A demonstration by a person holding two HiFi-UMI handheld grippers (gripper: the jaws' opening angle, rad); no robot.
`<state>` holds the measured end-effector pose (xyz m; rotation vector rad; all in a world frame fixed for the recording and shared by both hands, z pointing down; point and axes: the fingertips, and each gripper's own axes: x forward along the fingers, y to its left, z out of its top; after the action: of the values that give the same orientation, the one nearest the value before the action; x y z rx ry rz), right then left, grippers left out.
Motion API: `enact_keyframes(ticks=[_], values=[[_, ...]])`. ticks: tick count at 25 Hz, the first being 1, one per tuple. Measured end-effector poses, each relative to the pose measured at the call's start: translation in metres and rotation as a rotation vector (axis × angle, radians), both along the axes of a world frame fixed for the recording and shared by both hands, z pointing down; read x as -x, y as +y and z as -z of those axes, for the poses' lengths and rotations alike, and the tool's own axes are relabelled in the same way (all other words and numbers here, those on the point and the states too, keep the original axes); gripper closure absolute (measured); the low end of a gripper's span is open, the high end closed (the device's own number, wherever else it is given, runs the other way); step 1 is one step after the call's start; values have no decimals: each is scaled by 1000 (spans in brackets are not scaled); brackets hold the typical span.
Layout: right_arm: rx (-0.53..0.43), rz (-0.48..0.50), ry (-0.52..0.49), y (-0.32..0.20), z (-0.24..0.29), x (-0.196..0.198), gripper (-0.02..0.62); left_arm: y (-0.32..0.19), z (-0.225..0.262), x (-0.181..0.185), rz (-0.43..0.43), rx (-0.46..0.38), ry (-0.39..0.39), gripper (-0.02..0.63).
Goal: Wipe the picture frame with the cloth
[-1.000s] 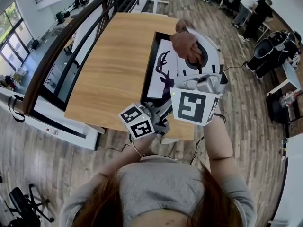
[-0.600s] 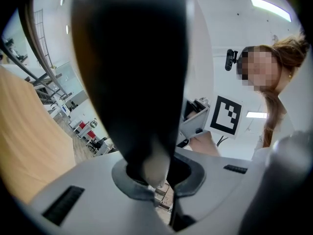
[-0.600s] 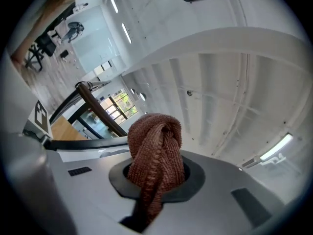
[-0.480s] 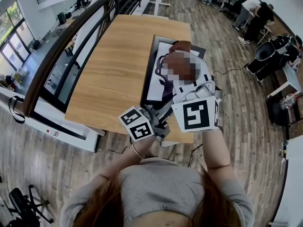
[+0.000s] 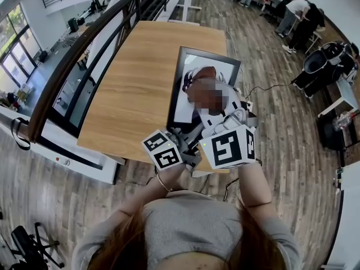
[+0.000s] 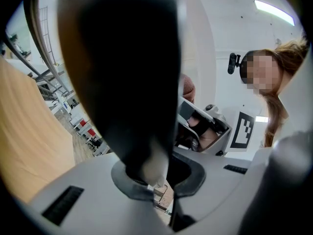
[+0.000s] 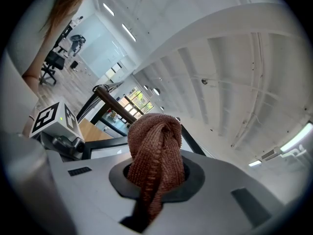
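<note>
My left tongs [image 6: 151,173] are shut tight on the black edge of the picture frame [image 5: 175,89]. They hold it by the end nearest to me, over the near right part of the table [image 5: 140,66]. The frame looks tipped up, not flat. I cannot tell if its far end rests on the wood.

My right tongs [image 7: 156,175] are squeezed on the brown cloth [image 7: 154,151]. A fat bunch of it sticks out past the tips. From the head view, the cloth sits on the white picture part of the frame, about in the middle.

Here is what worries me. I only hold the frame by one thin edge. If I push hard with the cloth, I think the frame could twist in the tongs or slip right out. It is close to the near edge of the table, so it might fall to the floor and break.

The cloth could also get dragged out of the right tongs if it sticks to the glass while I rub. Then the hard tips might scrape the glass and scratch it.

If I rub far from where I hold it, the frame may wobble more. So I think soft, short rubs are safest.
</note>
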<state>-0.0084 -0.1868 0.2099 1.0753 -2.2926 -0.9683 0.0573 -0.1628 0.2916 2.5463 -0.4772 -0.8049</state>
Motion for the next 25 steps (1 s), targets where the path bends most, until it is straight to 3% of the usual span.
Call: enact_keyframes(ticks=[15,25], values=[[96,47,79,30,-31,1,549,1,1,-4,29,-24,-16,577],[175,78,117,49,-56,4,549,-6,-5,11,64,6,8,577]])
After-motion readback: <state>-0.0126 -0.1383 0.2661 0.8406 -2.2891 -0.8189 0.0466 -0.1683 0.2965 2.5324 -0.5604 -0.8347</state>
